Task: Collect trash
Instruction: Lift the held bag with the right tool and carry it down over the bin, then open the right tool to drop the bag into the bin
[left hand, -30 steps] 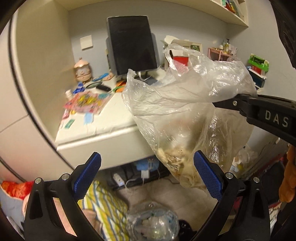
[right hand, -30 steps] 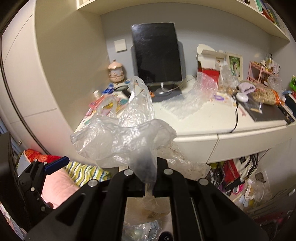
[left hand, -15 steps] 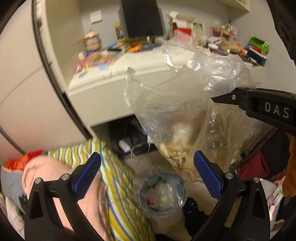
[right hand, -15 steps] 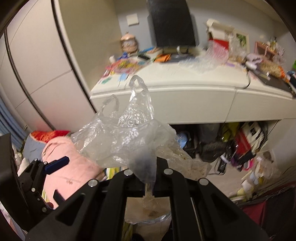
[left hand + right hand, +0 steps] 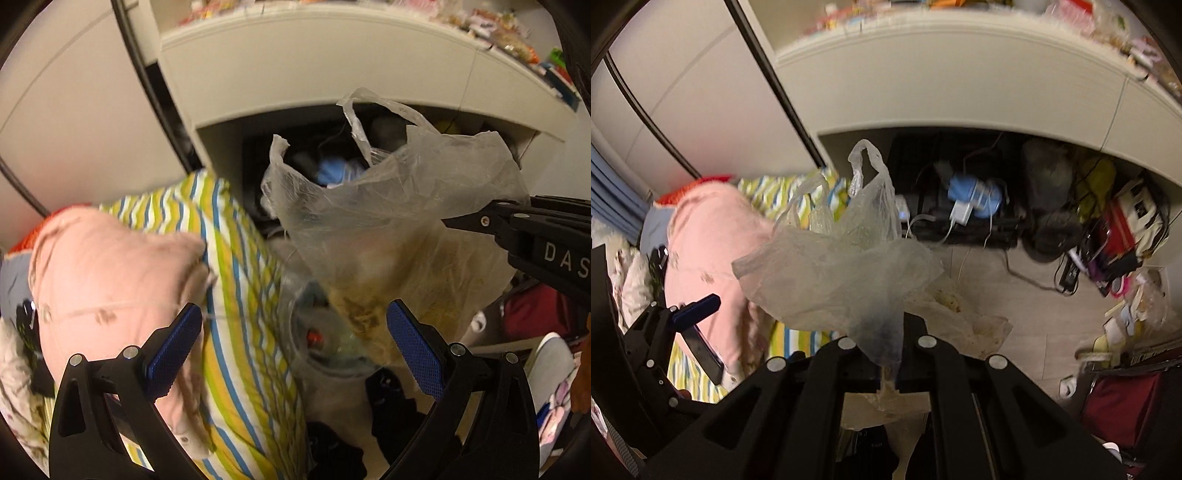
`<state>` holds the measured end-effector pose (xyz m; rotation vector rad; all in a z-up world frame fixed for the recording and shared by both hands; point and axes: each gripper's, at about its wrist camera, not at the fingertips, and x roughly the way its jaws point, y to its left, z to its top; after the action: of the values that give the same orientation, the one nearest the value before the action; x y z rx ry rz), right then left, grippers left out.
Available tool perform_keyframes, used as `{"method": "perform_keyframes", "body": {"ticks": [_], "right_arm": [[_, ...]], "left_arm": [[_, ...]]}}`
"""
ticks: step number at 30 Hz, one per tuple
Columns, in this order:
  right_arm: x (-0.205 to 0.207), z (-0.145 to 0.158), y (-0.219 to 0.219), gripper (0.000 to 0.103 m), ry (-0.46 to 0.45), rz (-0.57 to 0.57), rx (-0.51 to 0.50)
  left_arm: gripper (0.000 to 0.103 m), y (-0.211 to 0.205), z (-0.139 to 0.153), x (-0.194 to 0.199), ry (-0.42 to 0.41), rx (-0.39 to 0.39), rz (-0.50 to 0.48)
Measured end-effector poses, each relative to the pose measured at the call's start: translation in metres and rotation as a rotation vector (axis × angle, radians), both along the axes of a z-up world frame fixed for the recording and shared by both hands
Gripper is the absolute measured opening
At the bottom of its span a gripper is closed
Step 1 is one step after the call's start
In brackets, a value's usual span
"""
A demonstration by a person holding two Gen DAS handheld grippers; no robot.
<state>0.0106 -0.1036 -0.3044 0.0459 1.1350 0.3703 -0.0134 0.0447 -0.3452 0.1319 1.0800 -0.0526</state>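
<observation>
A clear plastic bag (image 5: 388, 206) with brownish food scraps in its bottom hangs in the left wrist view, its mouth gaping upward. My right gripper (image 5: 448, 221) reaches in from the right and pinches the bag's upper edge. In the right wrist view the right gripper (image 5: 884, 354) is shut on the bunched plastic bag (image 5: 842, 273), whose handles stick up. My left gripper (image 5: 295, 350) stands open just in front of the bag's lower part, blue pads (image 5: 177, 343) wide apart and touching nothing. The left gripper (image 5: 698, 306) also shows at the left. A round clear bin (image 5: 325, 343) with rubbish sits on the floor beneath the bag.
A white desk (image 5: 960, 74) spans the top, with cables, a charger (image 5: 960, 216) and bags crammed under it. A pink cushion (image 5: 103, 273) and striped cloth (image 5: 240, 314) lie at the left. Dark socks (image 5: 388, 413) lie on the pale floor (image 5: 1015, 295). Red bags (image 5: 1119, 398) crowd the right.
Both grippers have sunk and tipped downward with the bag still held. The desk top and monitor have slid out of view; the floor, bin and cushion now fill the frames.
</observation>
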Motion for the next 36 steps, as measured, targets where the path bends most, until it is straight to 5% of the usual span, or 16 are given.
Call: {"method": "perform_keyframes", "body": {"ticks": [23, 36], "right_arm": [[0.031, -0.266, 0.003, 0.006, 0.216, 0.121, -0.138], [0.04, -0.339, 0.009, 0.006, 0.328, 0.209, -0.177]], "left_arm": [[0.097, -0.023, -0.227, 0.027, 0.161, 0.037, -0.035], [0.097, -0.04, -0.3, 0.04, 0.247, 0.071, -0.111]]}}
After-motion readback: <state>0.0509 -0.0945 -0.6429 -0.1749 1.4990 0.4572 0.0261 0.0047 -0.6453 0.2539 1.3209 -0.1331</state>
